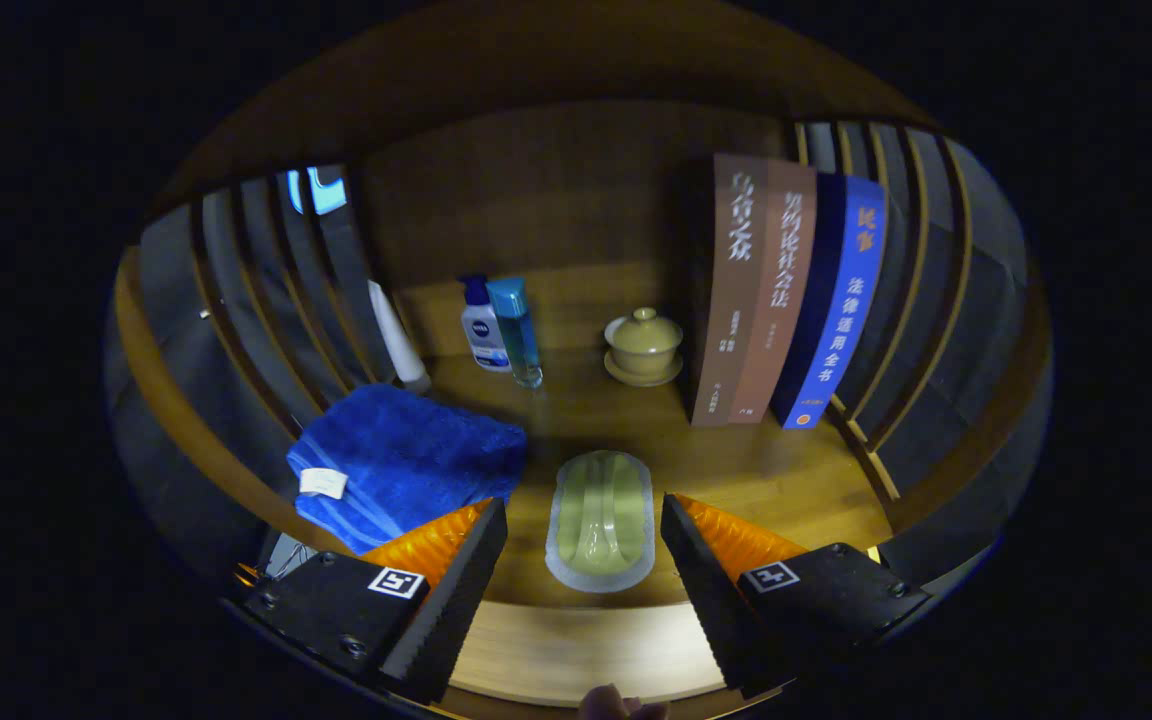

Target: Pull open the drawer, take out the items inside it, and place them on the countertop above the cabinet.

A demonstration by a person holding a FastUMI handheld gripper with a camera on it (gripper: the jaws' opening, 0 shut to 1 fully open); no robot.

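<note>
My gripper (584, 530) is open, its two black fingers (461, 580) spread wide with nothing pressed between them. A pale green oval dish (601, 520) lies on the wooden countertop (796, 480), between the fingertips and touching neither. A folded blue towel (406, 460) with a white tag rests on the countertop just ahead of the left finger. The countertop's front edge (576, 650) runs below the fingers. The drawer is hidden from here.
At the back stand a white pump bottle (482, 325), a blue bottle (518, 330) and a white tube (398, 340). A lidded yellow cup on a saucer (644, 345) sits mid-back. Three upright books (786, 290) stand right. Slatted walls close both sides. A fingertip (621, 703) shows below.
</note>
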